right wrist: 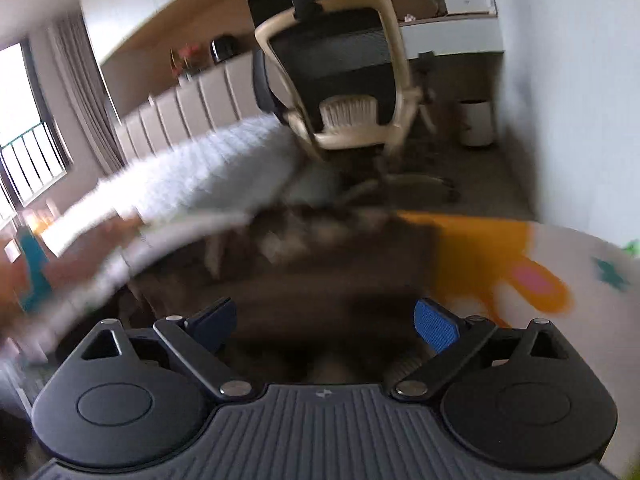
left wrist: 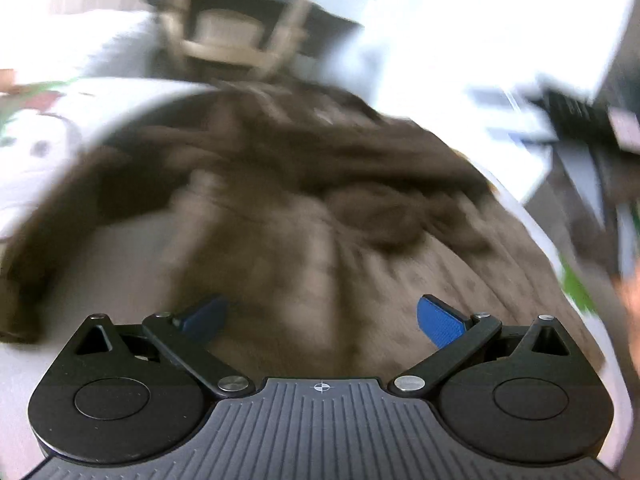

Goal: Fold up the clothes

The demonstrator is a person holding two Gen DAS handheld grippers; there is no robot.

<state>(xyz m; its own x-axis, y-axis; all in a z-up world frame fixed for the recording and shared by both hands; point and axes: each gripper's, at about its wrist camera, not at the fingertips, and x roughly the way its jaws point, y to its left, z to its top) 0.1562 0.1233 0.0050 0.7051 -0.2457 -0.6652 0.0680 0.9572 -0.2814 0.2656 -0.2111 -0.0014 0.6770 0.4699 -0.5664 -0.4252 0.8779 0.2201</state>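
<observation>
Left gripper (left wrist: 320, 320): jaws wide, nothing between, poised over near edge of brown garment (left wrist: 304, 216).
Right gripper (right wrist: 326, 322): jaws spread, empty, above dark cloth.
Brown garment: rumpled, heaped mid-bed, bunched toward far edge of printed bedsheet (right wrist: 592, 264).
Advised: flatten bunched folds first, then pinch near corners evenly.
Beyond: white blanket (right wrist: 208, 168), office chair (right wrist: 340, 80).
</observation>
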